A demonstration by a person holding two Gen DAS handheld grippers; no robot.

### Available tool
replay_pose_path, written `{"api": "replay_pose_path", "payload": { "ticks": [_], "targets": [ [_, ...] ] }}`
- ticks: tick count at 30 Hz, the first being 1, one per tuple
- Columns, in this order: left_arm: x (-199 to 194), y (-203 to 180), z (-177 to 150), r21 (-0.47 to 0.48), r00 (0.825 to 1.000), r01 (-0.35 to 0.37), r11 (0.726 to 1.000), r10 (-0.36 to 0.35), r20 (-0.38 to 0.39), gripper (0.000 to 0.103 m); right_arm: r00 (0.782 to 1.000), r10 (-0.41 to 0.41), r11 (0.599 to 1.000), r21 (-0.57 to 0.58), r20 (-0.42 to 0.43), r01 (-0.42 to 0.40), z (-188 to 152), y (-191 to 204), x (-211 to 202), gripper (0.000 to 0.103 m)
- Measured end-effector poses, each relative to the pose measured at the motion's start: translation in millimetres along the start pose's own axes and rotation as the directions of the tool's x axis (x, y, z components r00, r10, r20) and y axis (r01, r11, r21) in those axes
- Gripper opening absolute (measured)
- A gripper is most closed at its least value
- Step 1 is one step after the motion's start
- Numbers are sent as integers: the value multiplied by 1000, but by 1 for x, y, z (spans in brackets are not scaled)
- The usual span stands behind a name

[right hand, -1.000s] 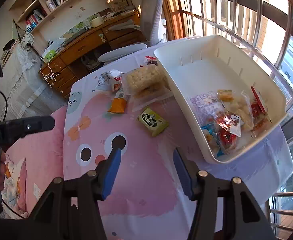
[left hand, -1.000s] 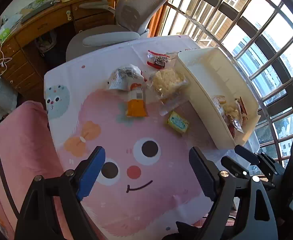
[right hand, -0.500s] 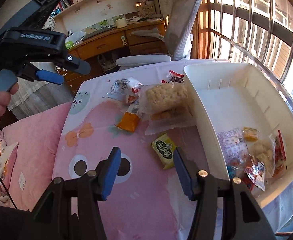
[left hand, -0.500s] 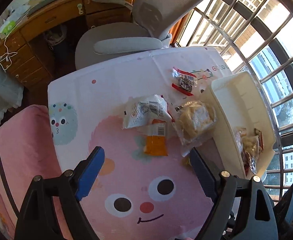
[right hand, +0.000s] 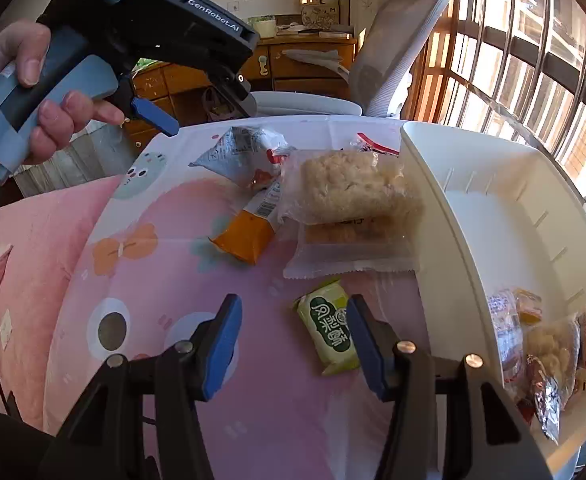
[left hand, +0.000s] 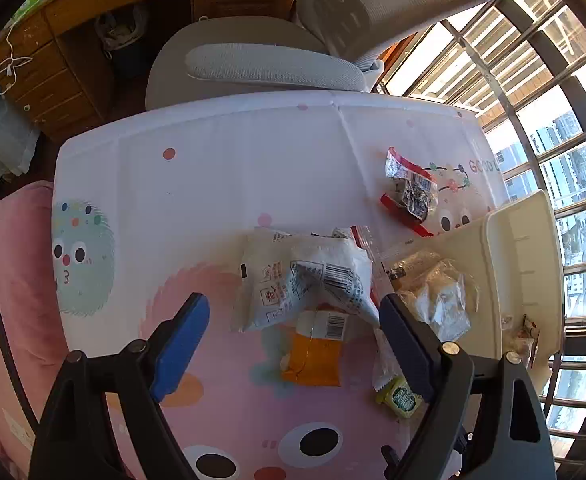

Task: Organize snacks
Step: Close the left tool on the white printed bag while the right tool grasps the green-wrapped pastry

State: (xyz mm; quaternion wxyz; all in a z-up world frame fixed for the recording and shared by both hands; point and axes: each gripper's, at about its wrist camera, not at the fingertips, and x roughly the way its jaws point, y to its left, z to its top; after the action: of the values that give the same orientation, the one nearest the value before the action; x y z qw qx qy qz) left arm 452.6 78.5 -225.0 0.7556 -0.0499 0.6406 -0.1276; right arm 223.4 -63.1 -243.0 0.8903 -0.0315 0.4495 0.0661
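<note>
Both tools over the loose snacks beside the bin

The white bin [right hand: 473, 216] sits on the bench [left hand: 233, 168]; loose packets lie just left of it. The left tool [left hand: 293, 320] hangs with jaws wide apart over the white packet [left hand: 305, 280], the right tool [right hand: 291, 330] half apart, empty, at the green packet [right hand: 329, 328]. Overlapping wrappers risk a double pick or a slip off slick film.

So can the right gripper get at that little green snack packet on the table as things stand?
Probably yes. The green packet lies flat on the tablecloth, apart from the other snacks, with nothing on top. The right gripper is open and empty, its right finger already overlapping the packet's edge in this view.
</note>
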Motion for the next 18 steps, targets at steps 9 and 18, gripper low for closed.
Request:
{"api": "replay_pose_path", "payload": {
  "ticks": [9, 18],
  "targets": [
    [40, -2, 11, -32, 999, 40, 999, -41, -36, 84, 997, -27, 999, 27, -70, 29, -8, -14, 30, 55],
    [58, -9, 17, -31, 998, 64, 997, -64, -25, 84, 995, -36, 999, 22, -92, 39, -11, -19, 43, 55]
  ]
}}
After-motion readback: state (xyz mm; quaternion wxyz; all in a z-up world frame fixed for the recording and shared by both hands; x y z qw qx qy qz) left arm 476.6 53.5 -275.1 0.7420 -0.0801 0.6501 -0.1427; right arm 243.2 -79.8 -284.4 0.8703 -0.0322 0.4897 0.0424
